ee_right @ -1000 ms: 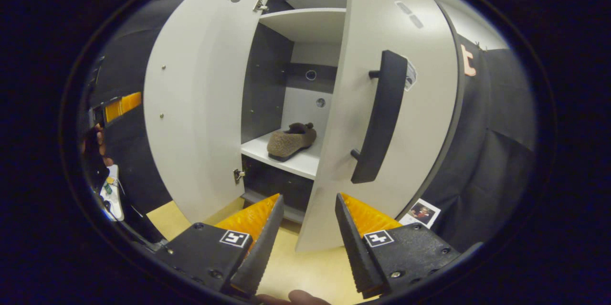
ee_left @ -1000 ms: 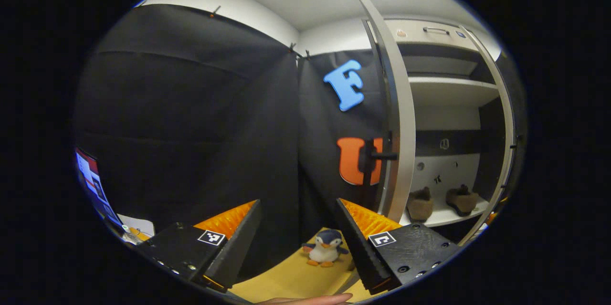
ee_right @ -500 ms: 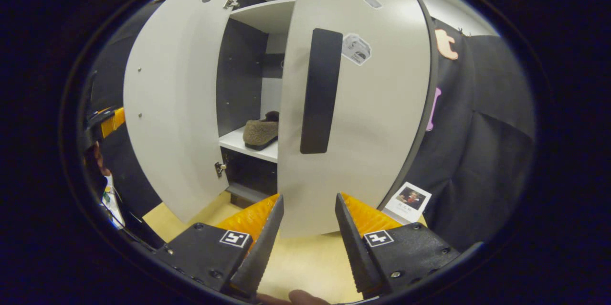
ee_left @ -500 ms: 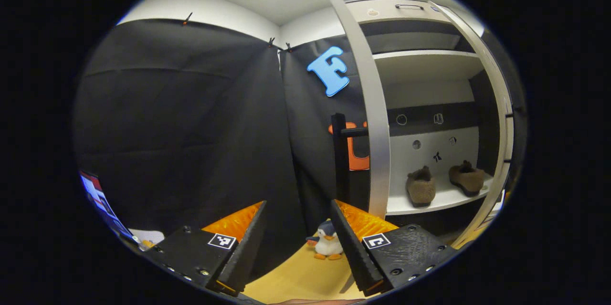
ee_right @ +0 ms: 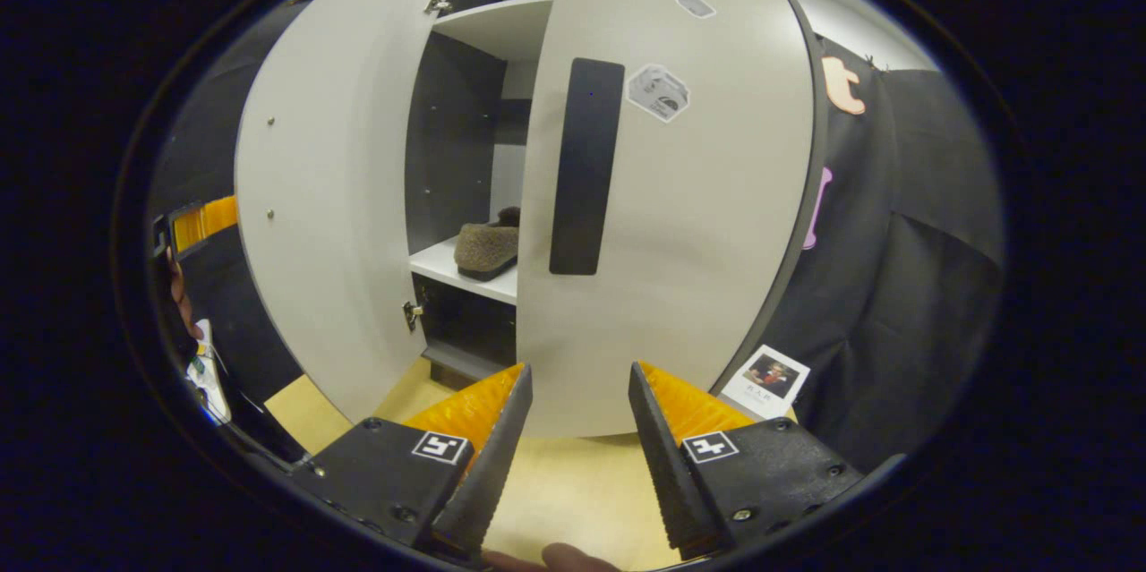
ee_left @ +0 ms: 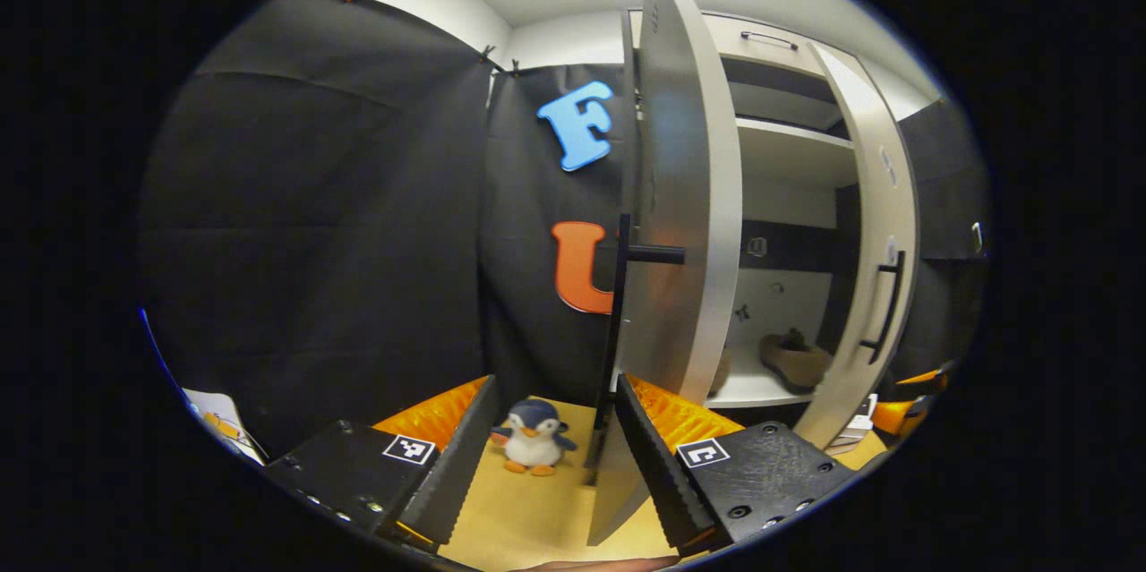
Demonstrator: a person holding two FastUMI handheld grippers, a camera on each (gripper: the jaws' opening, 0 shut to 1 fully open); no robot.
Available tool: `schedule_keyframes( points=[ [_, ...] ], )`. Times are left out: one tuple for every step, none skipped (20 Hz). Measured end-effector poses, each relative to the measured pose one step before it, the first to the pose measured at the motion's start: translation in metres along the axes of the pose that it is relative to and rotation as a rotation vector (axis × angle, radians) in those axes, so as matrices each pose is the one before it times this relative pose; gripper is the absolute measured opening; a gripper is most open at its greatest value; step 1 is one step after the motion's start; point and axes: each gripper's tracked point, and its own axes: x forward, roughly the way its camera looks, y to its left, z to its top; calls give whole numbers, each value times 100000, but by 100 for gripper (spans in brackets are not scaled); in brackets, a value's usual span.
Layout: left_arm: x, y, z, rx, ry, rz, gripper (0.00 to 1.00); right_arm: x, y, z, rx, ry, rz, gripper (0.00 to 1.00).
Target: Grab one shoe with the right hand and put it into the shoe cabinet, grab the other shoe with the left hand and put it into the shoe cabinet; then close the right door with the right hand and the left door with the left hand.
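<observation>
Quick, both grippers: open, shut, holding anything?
Left gripper: open, holding nothing, by the left door's edge.
Right gripper: open, holding nothing, facing the right door.

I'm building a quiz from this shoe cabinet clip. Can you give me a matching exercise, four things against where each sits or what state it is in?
Things:
1. shoe
2. toy penguin
3. right door
4. photo card

Places or states:
A. on the floor between the left gripper's fingers
B. ajar, dark handle facing the right gripper
C. on the cabinet's white shelf
D. on the floor at the black cloth

Pairs: 1-C, 2-A, 3-B, 4-D
</observation>
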Motion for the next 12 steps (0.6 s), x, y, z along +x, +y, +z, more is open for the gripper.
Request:
schedule_keyframes(
  points=[
    [39,-1832,159,1428,-1519,-3242,83,-42,-269,17,448,-243,-683,73],
    [-137,-1505,86,2656,-1632,-2590,83,-96,-389,51,410,-275,-832,73],
    [-368,-1750,-53,3191,-1281,-2559,83,-114,-322,6,573,-248,-768,73],
    [57,-1991,-71,1861,76,-4013,83,-120,-430,-128,480,-97,-910,73],
    [511,-1976,58,-592,191,-6761,83,-135,-401,-60,609,-78,-1072,73],
    [733,-2065,36,-2470,532,-8159,83,-82,-473,2,759,-158,-1132,73],
    [240,-2164,-289,-3912,2046,-8586,83,-134,-470,-99,823,-105,-1214,73],
    [-130,-1297,-354,-3787,1737,-4847,95,-158,-436,-98,931,-141,-1291,72],
    [162,-490,-133,-2285,443,-904,86,-218,-386,-57,1121,-170,-1245,72],
    [805,433,-171,-653,259,560,92,-145,-431,-74,993,-153,-1164,72],
    [266,398,-130,477,261,952,93,-157,-358,26,646,-295,-1099,72],
    [103,389,-142,911,220,1339,95,-165,-263,121,331,-646,-891,73]
  ],
)
